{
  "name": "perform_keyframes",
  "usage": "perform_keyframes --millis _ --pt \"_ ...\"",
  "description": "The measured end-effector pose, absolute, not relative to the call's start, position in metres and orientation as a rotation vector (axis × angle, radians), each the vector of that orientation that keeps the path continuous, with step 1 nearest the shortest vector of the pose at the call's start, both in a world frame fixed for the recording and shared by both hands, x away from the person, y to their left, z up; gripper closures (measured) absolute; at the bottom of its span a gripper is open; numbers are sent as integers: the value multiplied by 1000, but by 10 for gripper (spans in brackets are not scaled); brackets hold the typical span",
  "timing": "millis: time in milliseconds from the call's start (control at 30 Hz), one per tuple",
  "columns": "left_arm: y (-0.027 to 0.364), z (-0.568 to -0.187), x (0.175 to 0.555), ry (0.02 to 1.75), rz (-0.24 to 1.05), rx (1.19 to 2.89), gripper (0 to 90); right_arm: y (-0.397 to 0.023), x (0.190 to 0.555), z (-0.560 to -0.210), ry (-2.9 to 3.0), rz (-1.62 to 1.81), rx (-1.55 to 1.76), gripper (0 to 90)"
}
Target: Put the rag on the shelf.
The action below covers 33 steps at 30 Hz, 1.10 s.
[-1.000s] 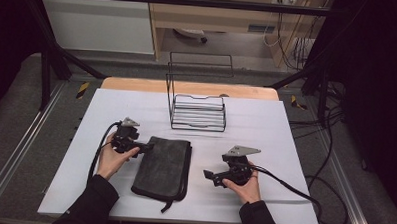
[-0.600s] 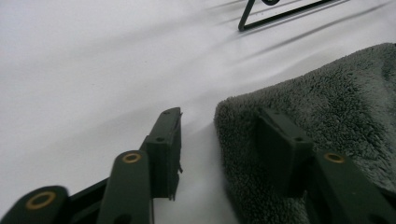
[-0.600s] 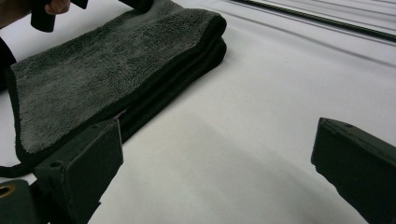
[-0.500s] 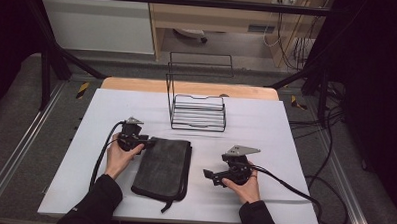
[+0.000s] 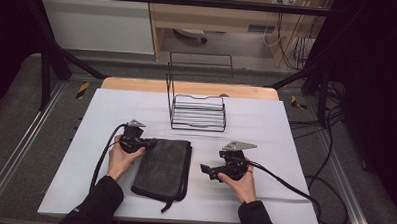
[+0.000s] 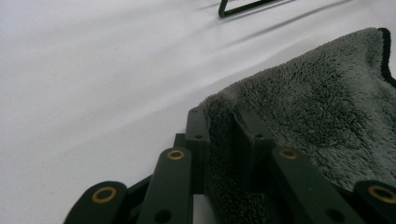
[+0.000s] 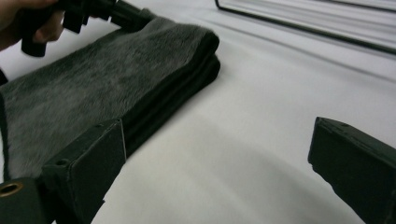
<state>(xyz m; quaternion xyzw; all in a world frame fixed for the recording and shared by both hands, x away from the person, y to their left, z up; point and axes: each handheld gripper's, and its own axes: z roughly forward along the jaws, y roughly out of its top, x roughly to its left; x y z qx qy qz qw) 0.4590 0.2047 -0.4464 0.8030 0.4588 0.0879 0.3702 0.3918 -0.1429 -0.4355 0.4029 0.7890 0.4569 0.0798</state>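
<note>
I have the left gripper [image 5: 146,144] pinching the far left corner of the folded towel [image 5: 163,167].

The towel lies flat on the white table [image 5: 286,130], on the near side of the wire rack [image 5: 196,111]. My left hand [image 5: 119,159] reaches forward along the towel's left edge, jaws clamped on the pile. To the towel's right, my right gripper [image 5: 206,170] rests low, jaws spread wide, pointing toward it.

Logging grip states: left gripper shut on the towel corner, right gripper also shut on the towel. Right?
Not quite. The left gripper is shut on the towel corner, but the right gripper is open, jaws wide apart beside the towel's folded edge, gripping nothing. The right gripper view shows it.
</note>
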Motion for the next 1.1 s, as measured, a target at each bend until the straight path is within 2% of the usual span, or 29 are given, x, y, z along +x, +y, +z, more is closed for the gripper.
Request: perform_keyframes --millis 233,367,700,833,1100 --pt "208 -449 460 1169 204 2040 764 -114 412 -430 2333 1331 1225 35" --pt "207 -449 459 1165 221 2044 764 -92 428 -432 2350 1326 1232 92" --pt "206 -448 458 1157 236 2050 763 -69 455 -446 2345 1259 1308 377" --pt "206 -449 458 1154 237 2050 763 -68 456 -452 2375 1218 1325 424" --pt "206 -449 458 1151 235 2049 763 -66 455 -454 2404 1256 1373 599"
